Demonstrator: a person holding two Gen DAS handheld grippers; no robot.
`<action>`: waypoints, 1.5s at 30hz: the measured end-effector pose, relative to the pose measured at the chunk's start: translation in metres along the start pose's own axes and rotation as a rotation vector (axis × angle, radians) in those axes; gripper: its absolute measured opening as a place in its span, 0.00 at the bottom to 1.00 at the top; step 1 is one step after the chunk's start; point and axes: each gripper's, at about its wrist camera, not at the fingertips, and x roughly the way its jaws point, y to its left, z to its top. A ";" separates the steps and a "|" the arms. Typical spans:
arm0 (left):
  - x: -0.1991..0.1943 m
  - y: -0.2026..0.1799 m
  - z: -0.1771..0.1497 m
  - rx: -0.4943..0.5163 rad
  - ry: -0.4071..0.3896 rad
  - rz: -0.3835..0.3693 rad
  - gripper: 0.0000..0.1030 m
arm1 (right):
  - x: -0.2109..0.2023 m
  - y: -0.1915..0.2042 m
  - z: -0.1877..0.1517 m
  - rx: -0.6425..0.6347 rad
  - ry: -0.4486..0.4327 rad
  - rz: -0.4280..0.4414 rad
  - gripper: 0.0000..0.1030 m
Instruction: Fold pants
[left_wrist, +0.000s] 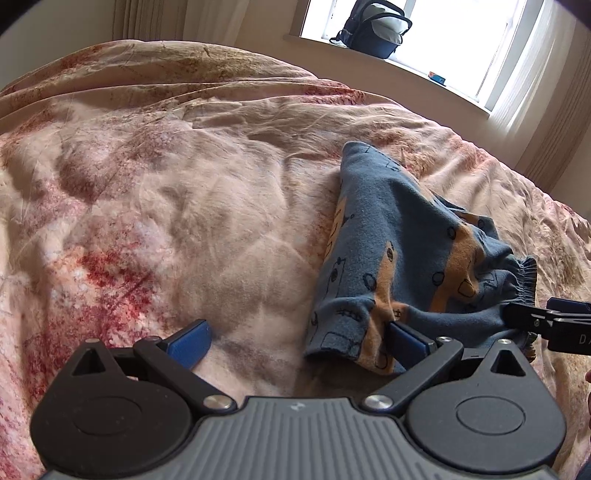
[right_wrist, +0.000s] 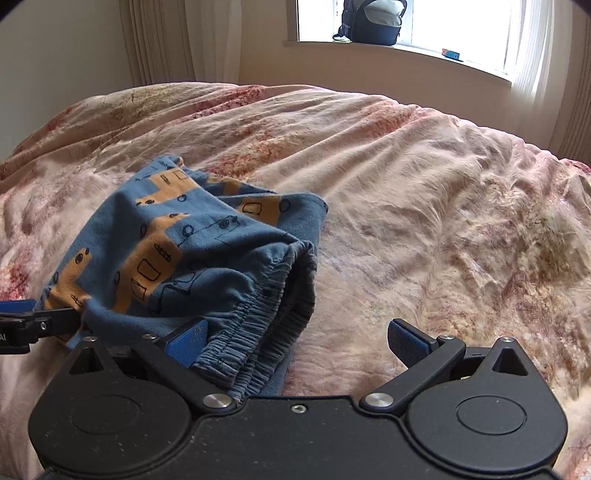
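Small blue pants (left_wrist: 391, 254) with an orange print lie bunched on the bed, right of centre in the left wrist view. My left gripper (left_wrist: 299, 341) is open; its right finger (left_wrist: 406, 343) touches the pants' near hem, and the left finger rests over bare cover. In the right wrist view the pants (right_wrist: 177, 251) lie to the left, with the gathered waistband (right_wrist: 258, 332) nearest. My right gripper (right_wrist: 297, 341) is open, and the waistband lies against its left finger (right_wrist: 186, 345). Each gripper shows at the edge of the other's view: the right gripper (left_wrist: 546, 321) and the left gripper (right_wrist: 33, 321).
A crumpled pink and red floral cover (left_wrist: 184, 206) spreads over the whole bed (right_wrist: 424, 221). Beyond it is a windowsill with a dark backpack (left_wrist: 373, 29) and a small blue box (left_wrist: 437, 78). Curtains (right_wrist: 159, 40) hang by the wall.
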 end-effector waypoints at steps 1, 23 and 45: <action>-0.001 0.000 0.000 -0.002 0.001 -0.001 1.00 | -0.002 -0.001 0.001 -0.001 -0.014 0.000 0.99; 0.000 -0.001 0.000 0.021 0.003 0.006 1.00 | -0.004 -0.020 0.008 0.064 -0.141 -0.050 0.99; 0.070 -0.048 0.098 0.329 -0.185 -0.010 1.00 | 0.023 -0.029 0.017 0.063 -0.155 -0.006 0.99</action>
